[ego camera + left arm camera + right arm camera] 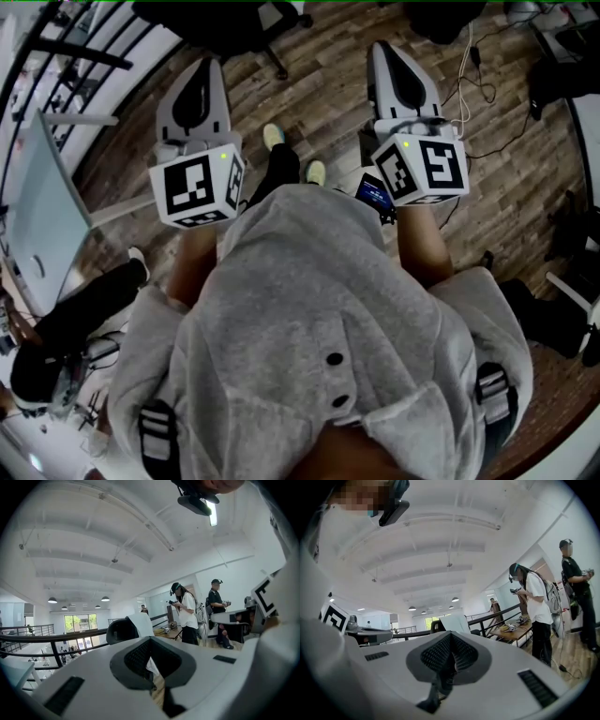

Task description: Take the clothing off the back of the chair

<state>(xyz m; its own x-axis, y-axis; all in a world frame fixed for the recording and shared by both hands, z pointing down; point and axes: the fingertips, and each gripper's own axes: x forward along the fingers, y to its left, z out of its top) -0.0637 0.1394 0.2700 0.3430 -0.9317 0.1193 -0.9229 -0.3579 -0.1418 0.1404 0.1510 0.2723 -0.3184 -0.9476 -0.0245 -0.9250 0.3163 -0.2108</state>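
Ahead of me stands a black chair (121, 630) with a white piece of clothing (140, 623) draped over its back. The right gripper view shows the same chair (437, 626) and clothing (455, 622), still some way off. Both grippers point level toward it and hold nothing. My left gripper (153, 667) shows a narrow gap between its pads, with floor visible through it. My right gripper (449, 660) has its pads pressed together. In the head view the left gripper (202, 64) and right gripper (384, 47) stick out in front of my grey hoodie (319, 328).
Two people (185, 613) (216, 599) stand to the right beside a wooden table (171, 632). A dark railing (56, 639) runs behind the chair. Cables (469, 75) lie on the wood floor at right, and a white desk (37, 216) stands at left.
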